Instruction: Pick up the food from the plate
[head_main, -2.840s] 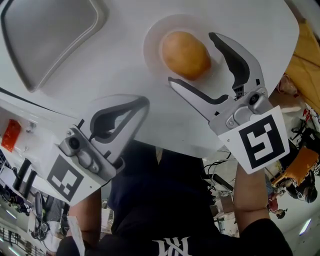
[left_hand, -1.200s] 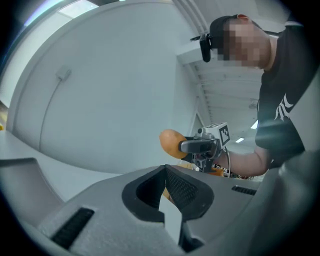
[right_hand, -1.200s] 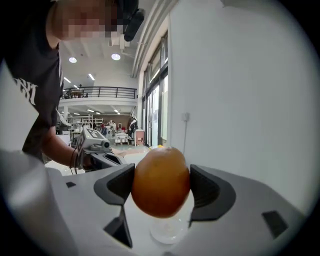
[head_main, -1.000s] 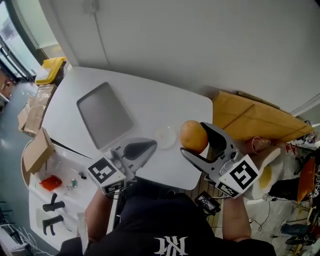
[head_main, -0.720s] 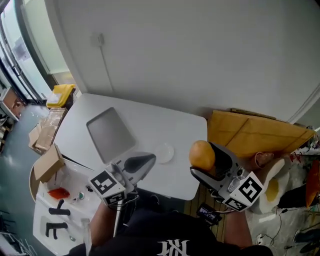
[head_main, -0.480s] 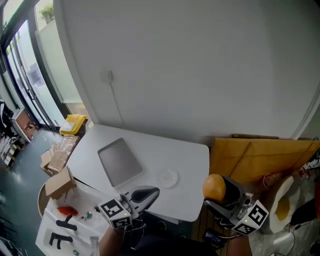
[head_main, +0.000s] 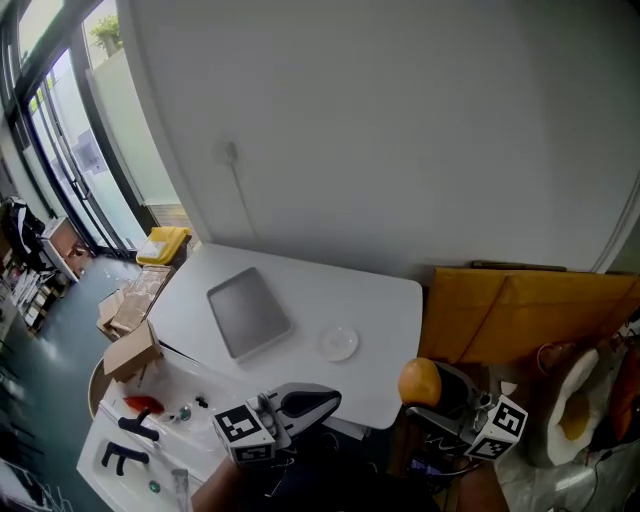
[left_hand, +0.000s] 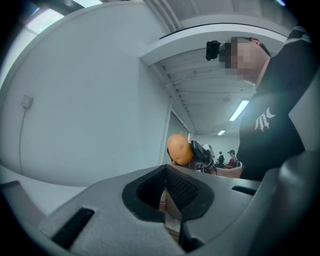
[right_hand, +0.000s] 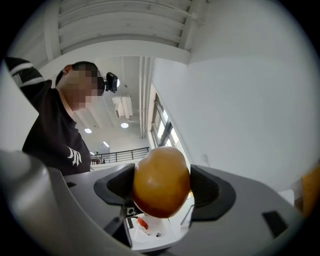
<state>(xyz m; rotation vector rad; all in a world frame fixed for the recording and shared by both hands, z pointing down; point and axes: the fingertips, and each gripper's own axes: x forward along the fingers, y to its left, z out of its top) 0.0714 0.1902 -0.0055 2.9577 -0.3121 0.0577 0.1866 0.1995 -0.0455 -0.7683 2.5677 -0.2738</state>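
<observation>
- Your right gripper (right_hand: 162, 192): matt grey plastic shells, black inner faces.
- The food (head_main: 419, 381) it holds: smooth orange-brown skin with a soft sheen.
- Your left gripper (left_hand: 166, 175): the same matt grey plastic, with black cross-hatched, rubbery-looking inner faces.
- Desk (head_main: 385, 300): smooth white top, matt.
- Tray (head_main: 249, 312), far left on the desk: dull grey, metal-looking.
- Plate (head_main: 339, 343): pale, translucent, plastic-looking.
- Box (head_main: 131, 352), left: plain brown cardboard.

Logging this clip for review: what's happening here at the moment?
A person holds a gripper in each hand. The right gripper is shut on the round orange-brown food, held in the air beside the white table. The small plate on it lies bare. The left gripper is shut and empty.
</observation>
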